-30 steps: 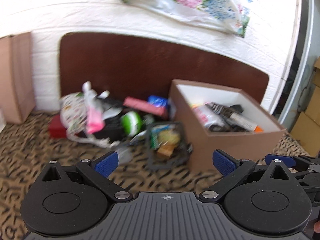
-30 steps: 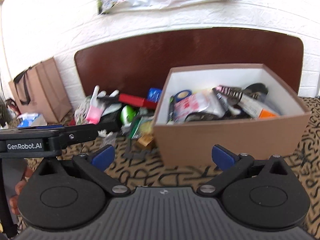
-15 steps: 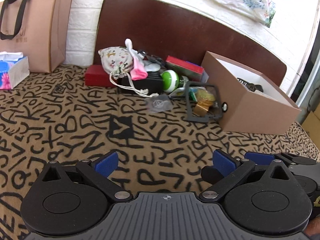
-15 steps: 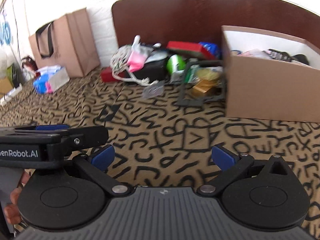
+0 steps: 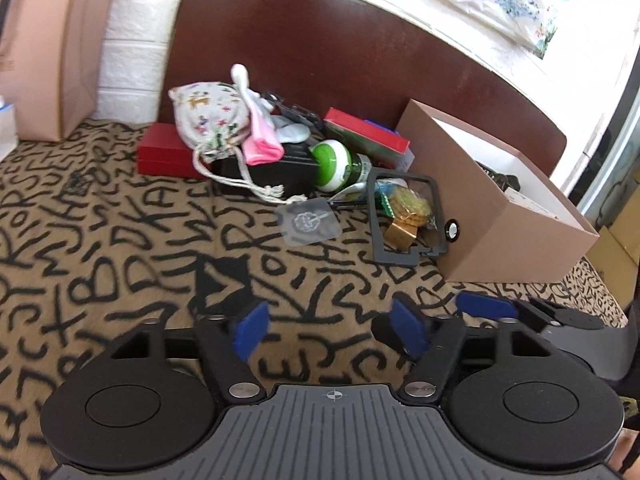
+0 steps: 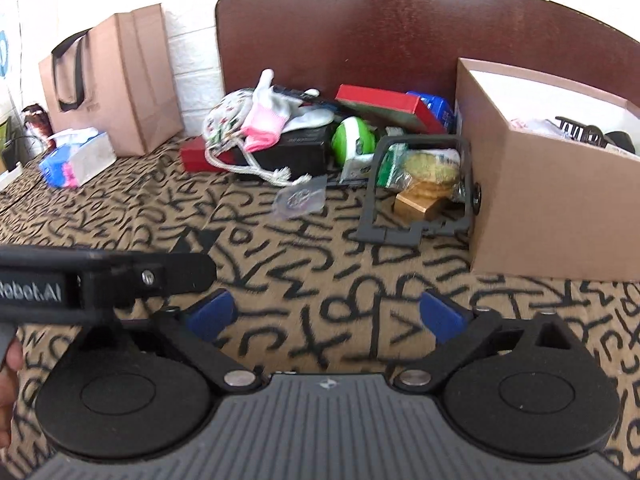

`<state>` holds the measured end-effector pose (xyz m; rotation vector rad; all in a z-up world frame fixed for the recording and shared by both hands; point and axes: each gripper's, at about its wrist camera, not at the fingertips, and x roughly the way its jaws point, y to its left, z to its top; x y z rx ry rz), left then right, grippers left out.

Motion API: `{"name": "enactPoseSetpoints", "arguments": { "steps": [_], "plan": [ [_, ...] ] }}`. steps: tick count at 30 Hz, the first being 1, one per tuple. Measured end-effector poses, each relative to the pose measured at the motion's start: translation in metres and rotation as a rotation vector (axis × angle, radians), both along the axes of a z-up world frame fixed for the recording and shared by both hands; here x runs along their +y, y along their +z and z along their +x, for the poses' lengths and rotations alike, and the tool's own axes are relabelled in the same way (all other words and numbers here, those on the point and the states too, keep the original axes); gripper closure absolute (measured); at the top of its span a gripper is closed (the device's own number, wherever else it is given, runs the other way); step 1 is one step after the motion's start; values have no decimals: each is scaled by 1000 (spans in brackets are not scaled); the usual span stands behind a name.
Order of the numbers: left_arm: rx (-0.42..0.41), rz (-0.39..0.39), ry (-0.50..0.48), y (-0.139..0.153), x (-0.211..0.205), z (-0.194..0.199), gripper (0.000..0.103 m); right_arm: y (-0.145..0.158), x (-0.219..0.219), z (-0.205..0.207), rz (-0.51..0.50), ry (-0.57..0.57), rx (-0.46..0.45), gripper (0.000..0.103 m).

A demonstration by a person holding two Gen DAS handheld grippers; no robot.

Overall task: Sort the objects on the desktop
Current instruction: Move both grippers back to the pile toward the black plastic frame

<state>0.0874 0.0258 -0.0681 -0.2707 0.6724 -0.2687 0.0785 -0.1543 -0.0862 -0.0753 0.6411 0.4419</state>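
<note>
Cardboard box (image 6: 552,204): one, brown, stiff, open on top. It stands on the right of the patterned cloth (image 6: 304,312) and already holds some things; I judge it is the place for sorting.
Pile of objects: it lies between the box and the red flat case (image 5: 164,156), against the dark board (image 5: 360,52).
Cloth pouch (image 5: 206,118): one, soft and light, with a drawstring. Best to pinch it at the gathered neck.
Sock (image 5: 256,120): one, pink and white, limp. It lies on the pouch, so any fold gives a hold.
Green-capped bottle (image 5: 334,164): one, lying on its side, round and probably slippery. Take it across the body.
Clear sachet (image 5: 310,222): one, thin and flat on the cloth, hard to get under.
Black frame (image 6: 416,192): one, rigid, leaning on snack packets beside the box. Take one bar.
Left gripper (image 5: 332,332): jaws are closing, nothing between them, well apart from the pile.
Right gripper (image 6: 326,316): jaws closing a little, wide, nothing between them.
Paper bag (image 6: 116,80): one, at far left.
Tissue pack (image 6: 76,158): one, beside the bag.
</note>
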Motion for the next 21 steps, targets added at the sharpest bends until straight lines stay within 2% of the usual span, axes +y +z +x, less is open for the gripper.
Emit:
{"name": "enactPoseSetpoints", "arguments": {
  "steps": [5,8,14,17,21],
  "plan": [
    [-2,-13,-40,0,-11,24,35,-1,2,22,-23,-43,-15,24],
    [3,-19,-55,-2,-18,41,36,-3,-2,34,-10,-62,-5,28],
    [54,-63,-96,-8,-31,74,46,-10,-6,52,-17,-75,4,33],
    [51,-47,-125,-8,-41,85,47,-14,-6,57,-14,-80,13,40],
    [63,-49,-136,-10,-50,102,49,-19,-5,64,-4,-87,17,41]
  ]
}}
